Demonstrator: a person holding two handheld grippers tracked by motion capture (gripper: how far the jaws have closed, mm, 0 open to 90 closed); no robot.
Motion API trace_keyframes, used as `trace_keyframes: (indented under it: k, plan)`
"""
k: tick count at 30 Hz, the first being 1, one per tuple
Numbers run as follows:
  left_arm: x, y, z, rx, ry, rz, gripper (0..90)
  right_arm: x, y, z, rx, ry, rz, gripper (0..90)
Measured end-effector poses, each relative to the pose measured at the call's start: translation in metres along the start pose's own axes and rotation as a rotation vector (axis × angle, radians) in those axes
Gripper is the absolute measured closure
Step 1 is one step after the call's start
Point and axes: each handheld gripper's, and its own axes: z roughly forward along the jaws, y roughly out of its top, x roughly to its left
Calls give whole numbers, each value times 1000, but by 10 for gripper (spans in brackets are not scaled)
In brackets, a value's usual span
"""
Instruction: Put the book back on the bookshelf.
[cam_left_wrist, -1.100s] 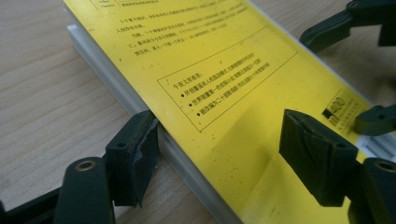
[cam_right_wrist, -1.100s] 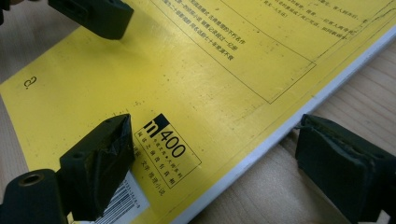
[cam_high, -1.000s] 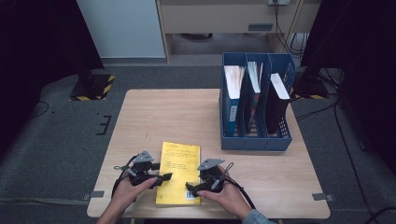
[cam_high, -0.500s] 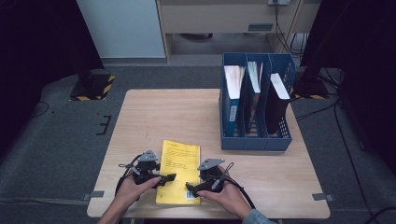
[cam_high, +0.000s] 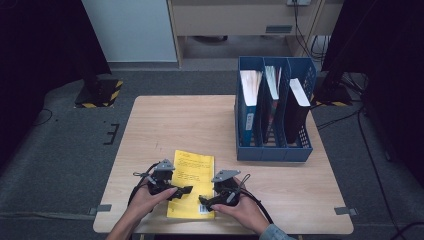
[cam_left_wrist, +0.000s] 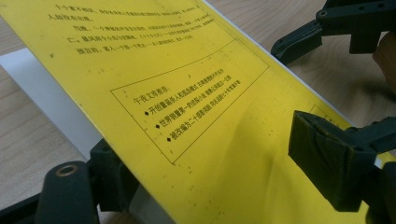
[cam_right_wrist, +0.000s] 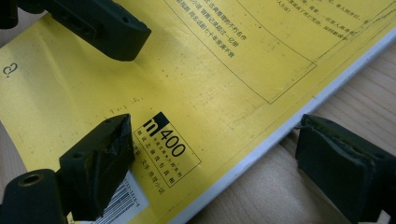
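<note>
Here both tongs straddle the yellow book (cam_high: 192, 182) on the bench (cam_high: 170, 125): left tongs (cam_high: 186, 190) at nine o'clock, jaws just widening without pressing; right tongs (cam_high: 203, 200) at three, likewise open, likely squaring it for lifting.

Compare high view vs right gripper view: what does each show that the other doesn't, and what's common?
High view alone: the blue file rack with its three compartments holding documents, the whole wooden table, the grey floor, both hands, and the left gripper and right gripper at opposite sides of the yellow book.

Right gripper view alone: the book's fine print, the black "400" box, the barcode label, and the white page edge passing between the right gripper's open jaws.

Shared: the yellow book lying on the wooden table, with a jaw of the left gripper over its cover.
</note>
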Motion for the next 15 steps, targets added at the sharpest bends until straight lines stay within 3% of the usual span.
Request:
trace_keyframes:
  k: [8,11,15]
  plan:
    - [1,8,6,19,2,23,266,0,0,0,0,1,-1,117]
    - [-2,9,6,40,52,34,324,0,0,0,-1,1,0,117]
    - [-2,11,8,47,37,28,332,0,0,0,-2,-1,-1,116]
